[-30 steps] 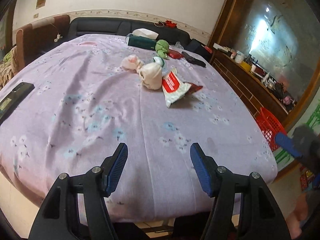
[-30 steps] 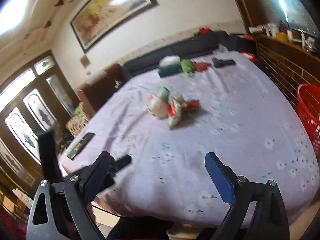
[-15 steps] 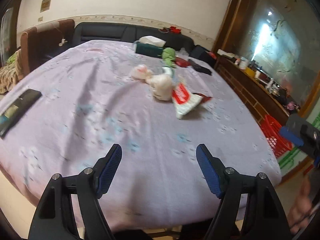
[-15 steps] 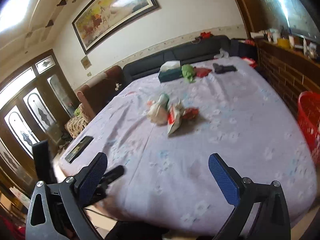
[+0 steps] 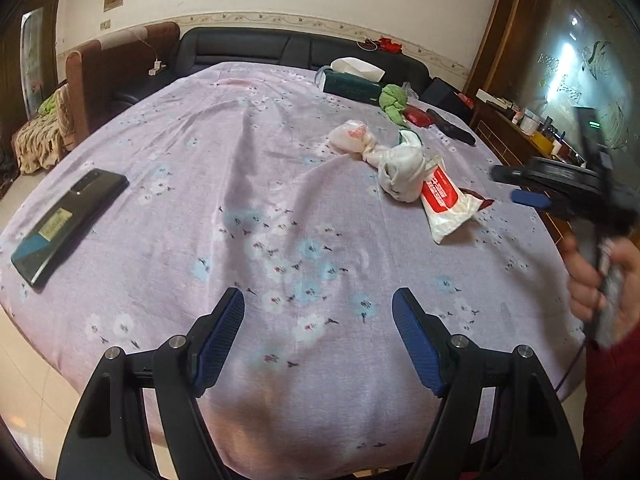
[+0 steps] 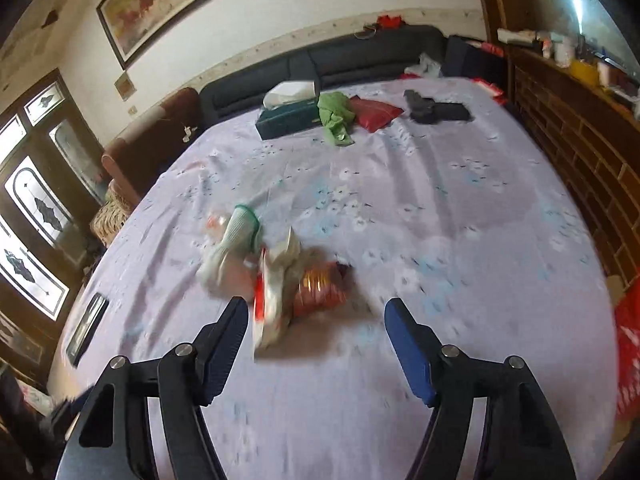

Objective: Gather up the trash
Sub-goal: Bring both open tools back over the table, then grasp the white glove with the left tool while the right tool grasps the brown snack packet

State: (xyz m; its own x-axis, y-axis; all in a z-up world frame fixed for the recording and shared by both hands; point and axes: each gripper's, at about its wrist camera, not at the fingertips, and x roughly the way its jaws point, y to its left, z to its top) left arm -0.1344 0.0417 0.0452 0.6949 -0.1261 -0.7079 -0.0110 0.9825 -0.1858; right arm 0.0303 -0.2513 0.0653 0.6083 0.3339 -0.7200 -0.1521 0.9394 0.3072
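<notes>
lilac cloth with small flowers covers the big table [image 5: 256, 184], and that is most of what i see from both wrists. beyond it runs a dark sofa [image 5: 256, 46], and on my right a brick-fronted counter [image 6: 568, 136]. at the far end of the table sit a dark green tissue box [image 5: 351, 82], a green rag [image 6: 335, 114], a red pouch [image 6: 376, 112] and a black object [image 6: 434, 110] i cannot identify. a black phone [image 5: 66, 222] lies flat near the left edge, well apart from everything else.

the trash pile [image 5: 404, 172] sits right of the table's middle: knotted white bags [image 5: 394, 162], a red-and-white wrapper [image 5: 442, 202] touching them, and an orange-red snack packet [image 6: 320, 286] that shows properly only from the right wrist. nothing stands between my tools and the pile.

the right wrist view is smeared by motion, so the pile's edges are soft there, and a red basket [image 6: 628, 352] is cut off at the frame edge.

my left gripper [image 5: 318, 334] hovers low over the near edge, fingers spread wide, holding nothing. my right gripper [image 6: 316, 338] is also spread wide and empty, its left finger [image 6: 224, 344] just beside the wrapper. my right hand [image 5: 604, 280] grips the handle, blurred.
</notes>
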